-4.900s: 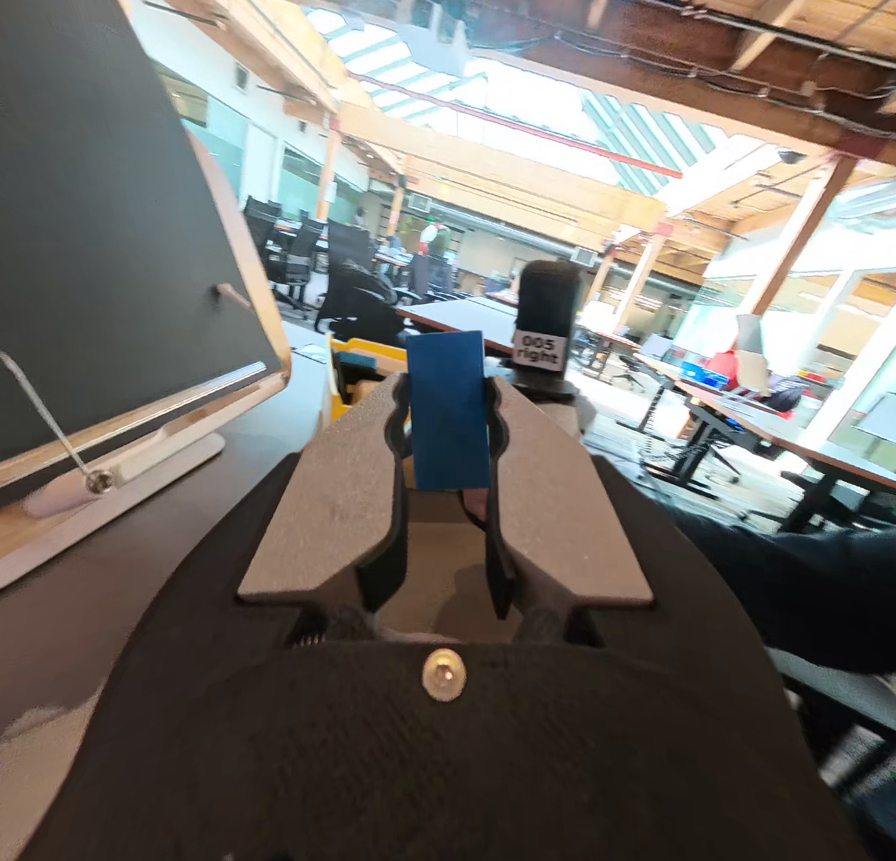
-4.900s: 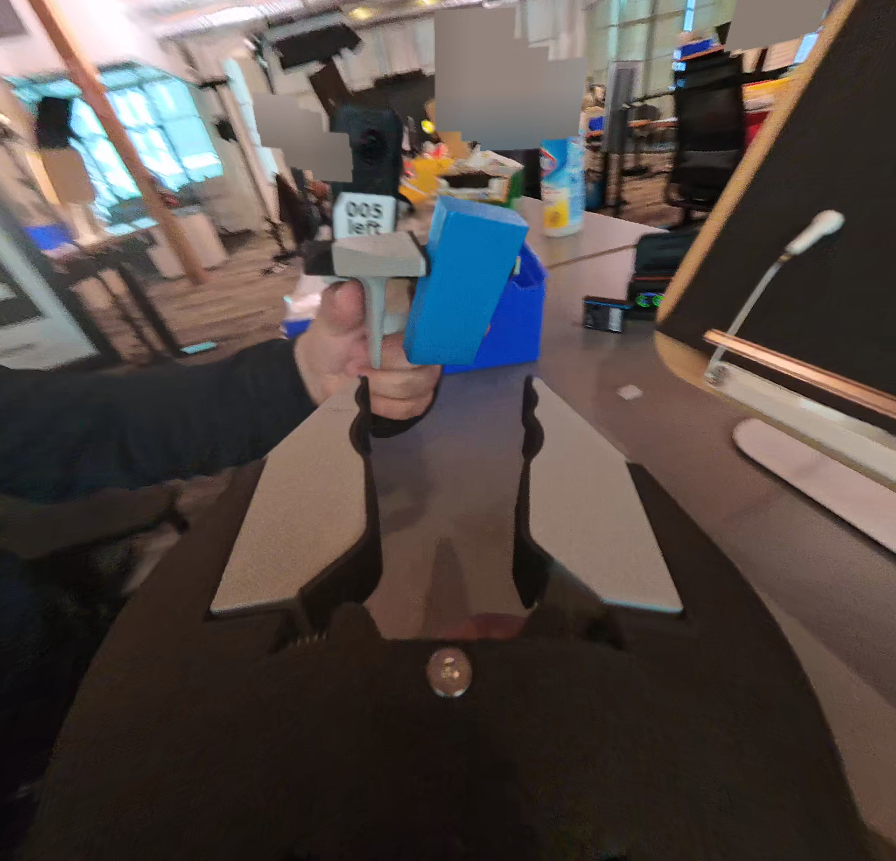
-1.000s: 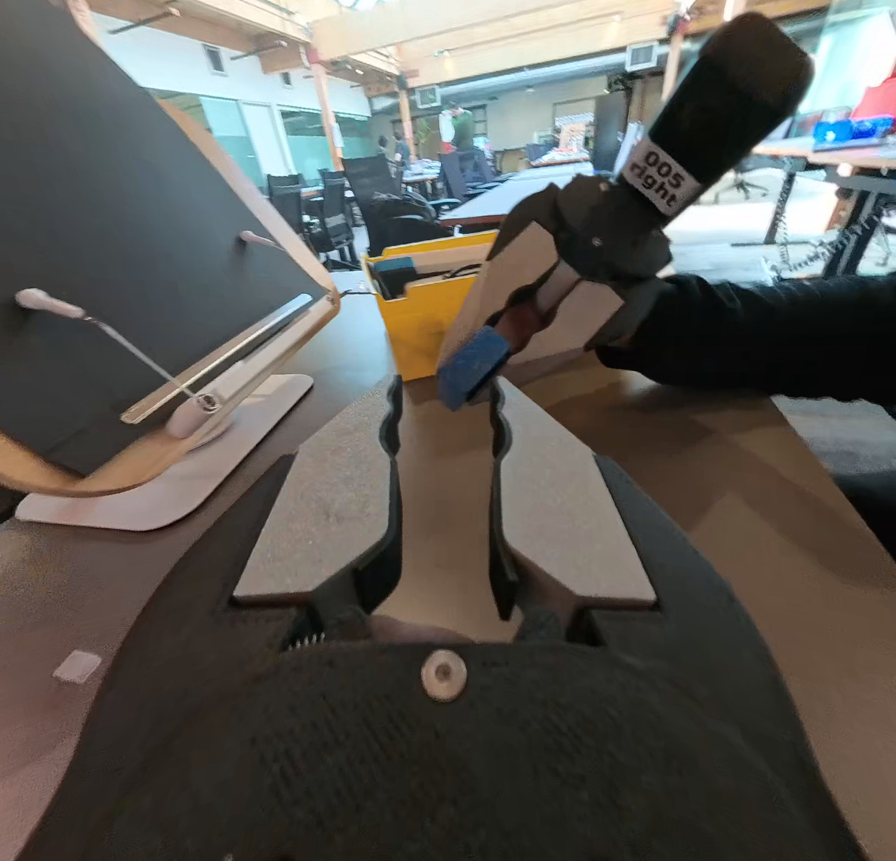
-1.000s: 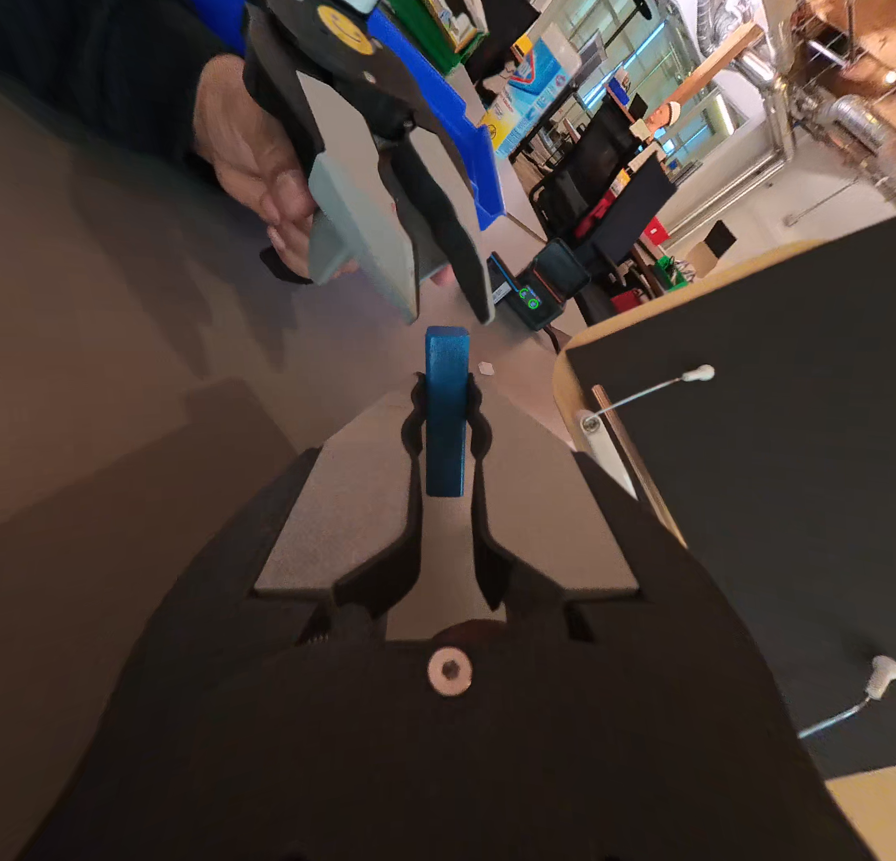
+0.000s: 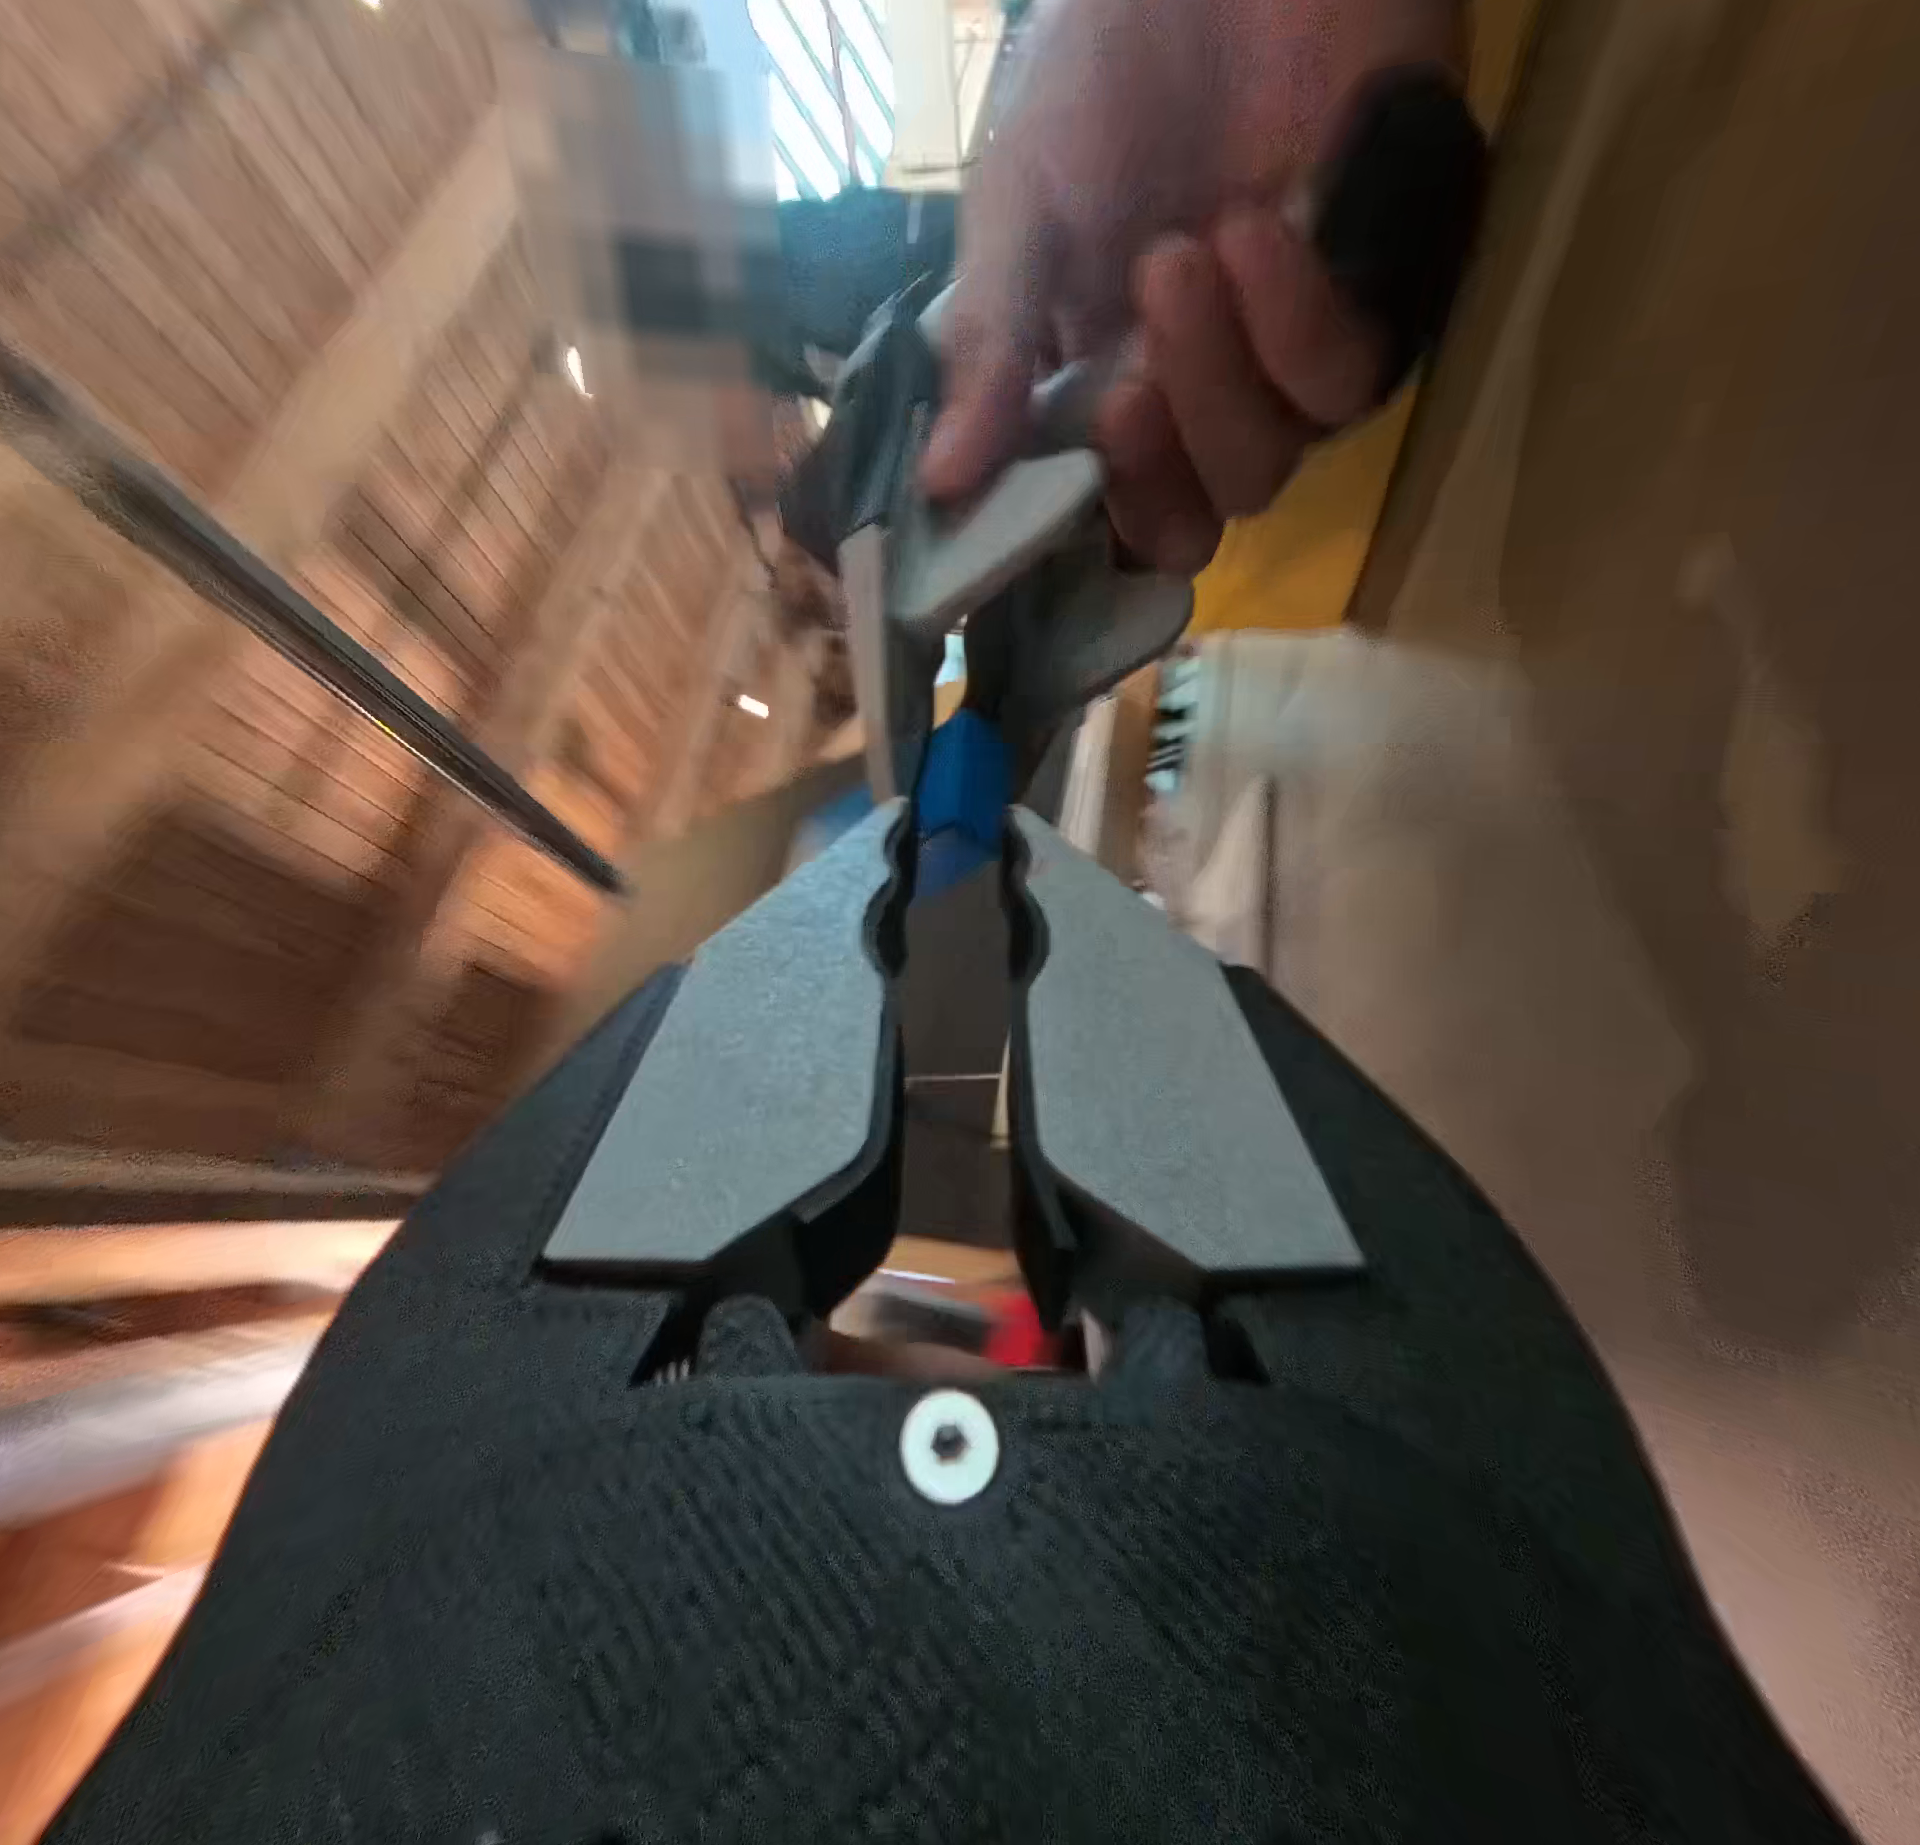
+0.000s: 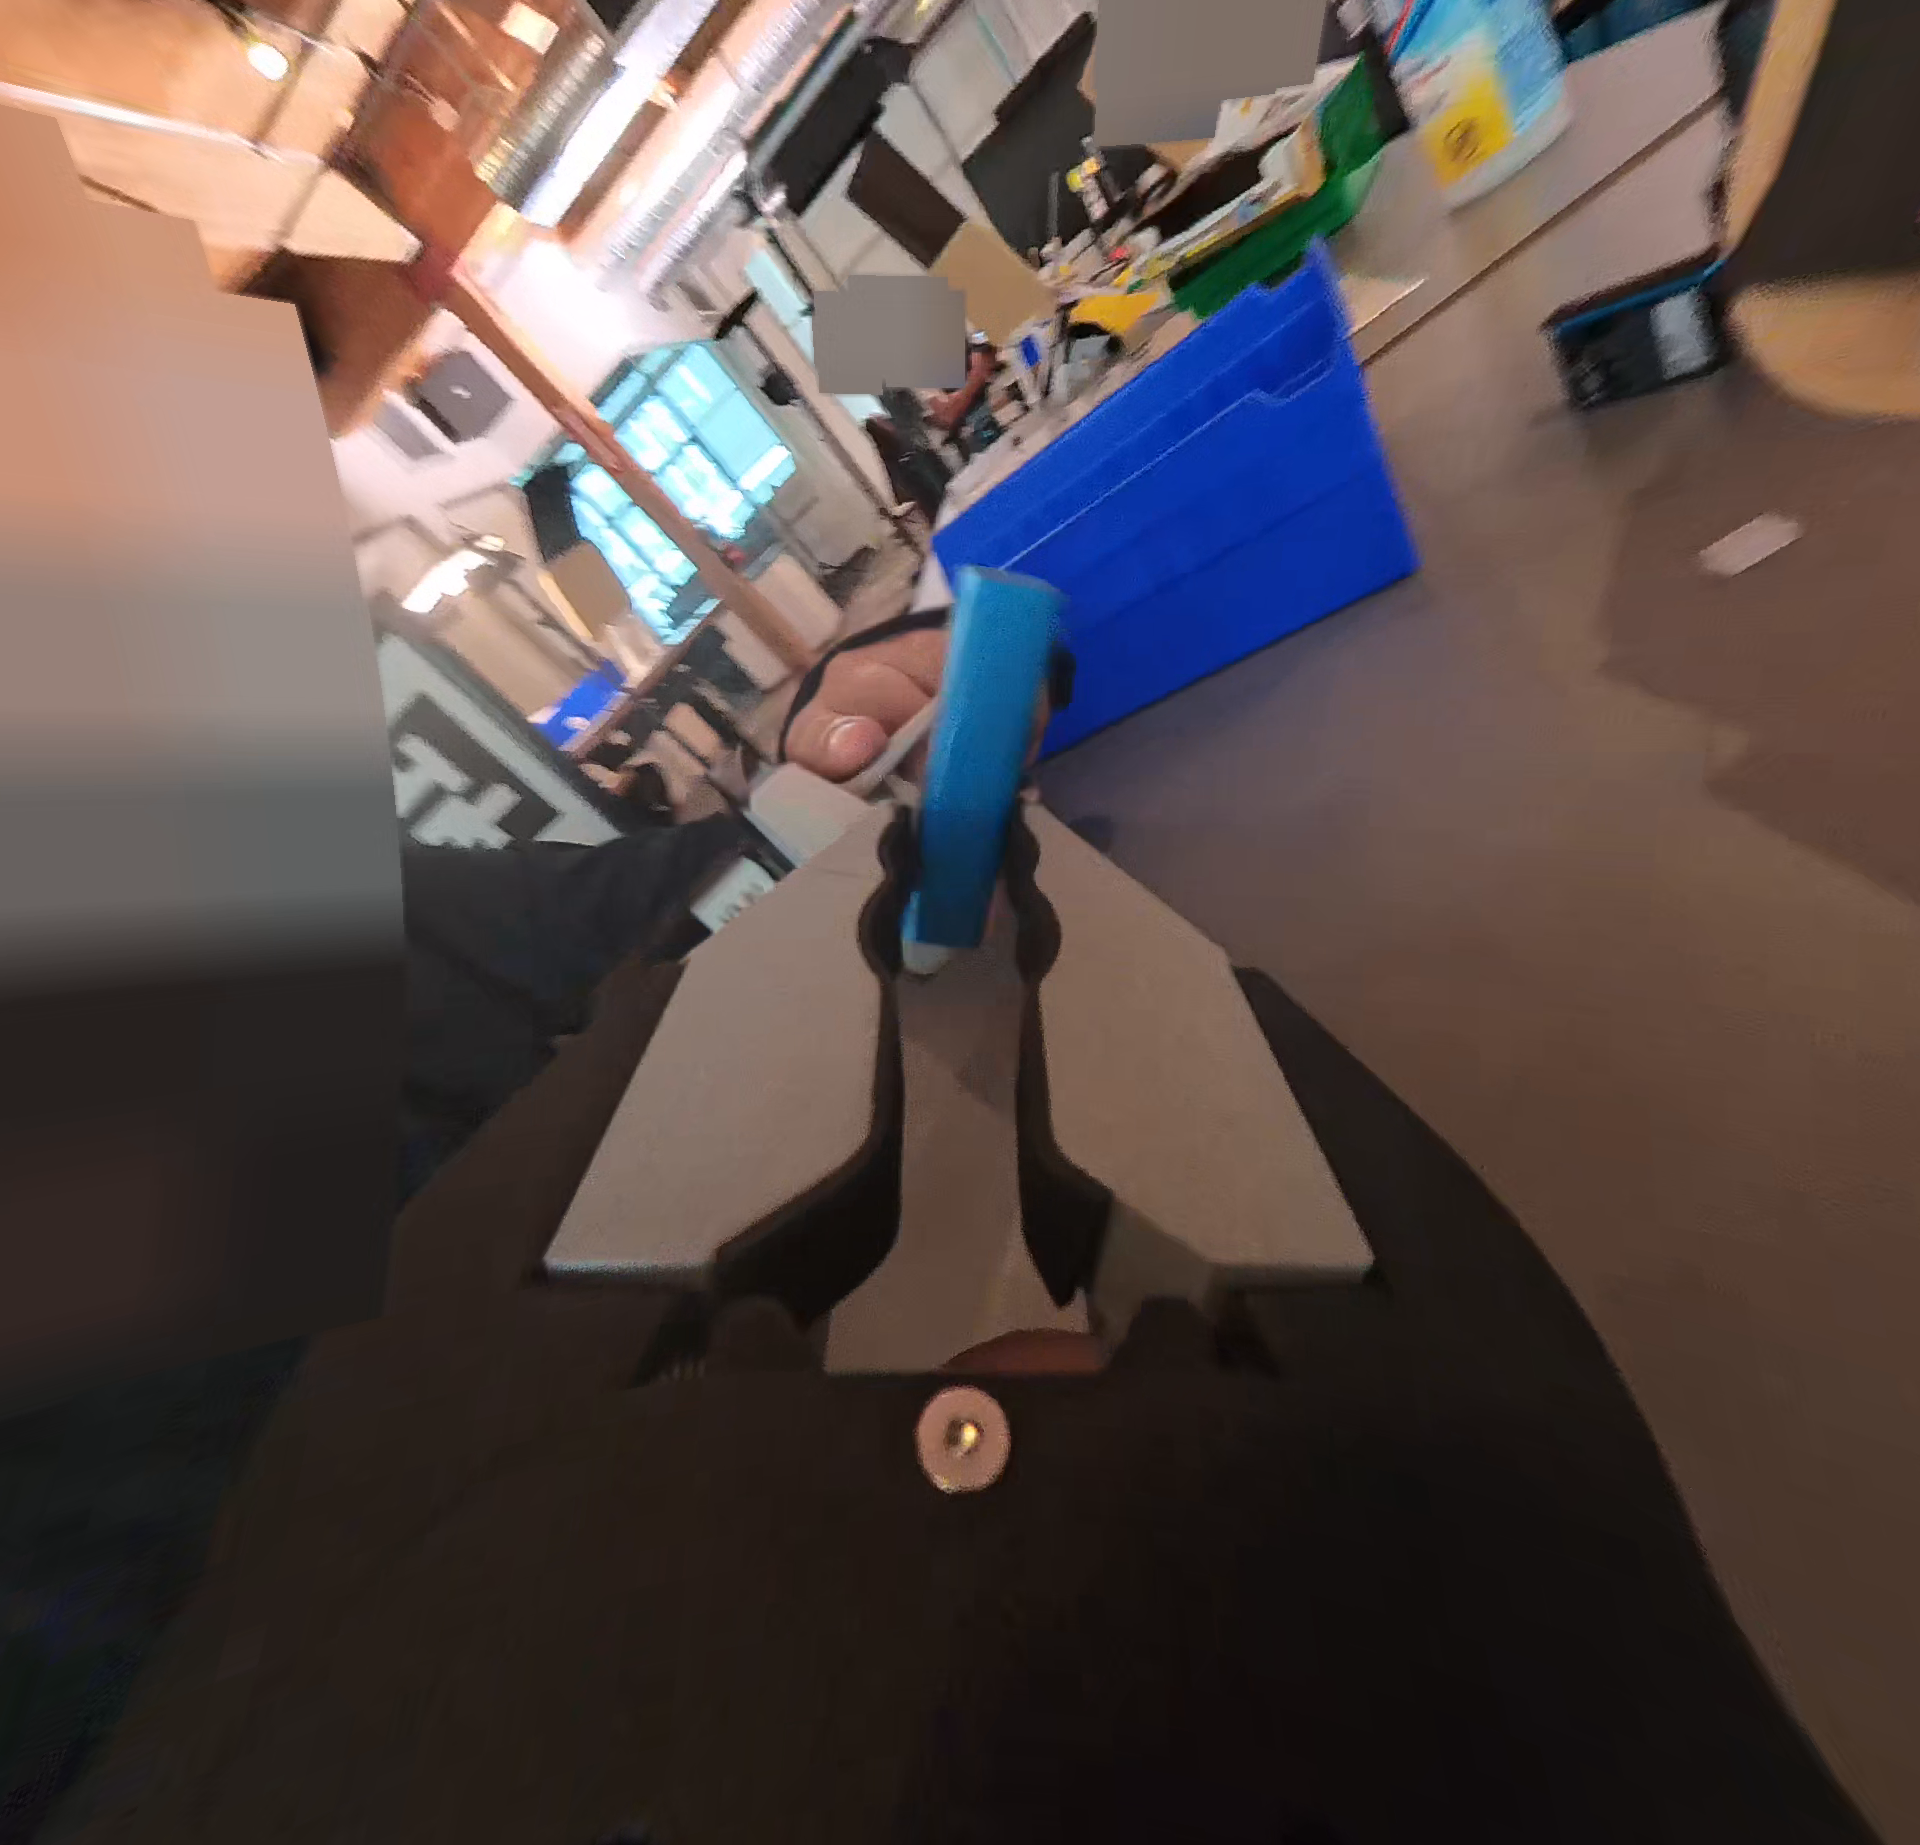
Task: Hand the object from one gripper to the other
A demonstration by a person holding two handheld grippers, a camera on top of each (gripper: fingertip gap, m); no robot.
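A blue block [image 5: 961, 782] sits between the tips of my left gripper [image 5: 956, 831], whose jaws are narrowed onto its thin sides. My right gripper comes in from above; its grey fingers [image 5: 1049, 642] clamp the block's other end, with a hand [image 5: 1195, 289] behind them. In the right wrist view the block [image 6: 982, 746] stands tilted between the tips of my right gripper [image 6: 961, 845], which is shut on it. The hand [image 6: 857, 704] that holds the left gripper shows just behind the block. Both views are motion-blurred.
A blue bin [image 6: 1195, 507] stands on the grey table [image 6: 1507, 912] behind the block. A black device [image 6: 1631, 341] and a wipes canister [image 6: 1475, 60] lie farther back. A yellow bin [image 5: 1299, 548] shows in the left wrist view, which points at the wooden ceiling.
One second ago only the right gripper held the block and the left was open just short of it. Now the left has closed on it, and both grippers have swung and tilted.
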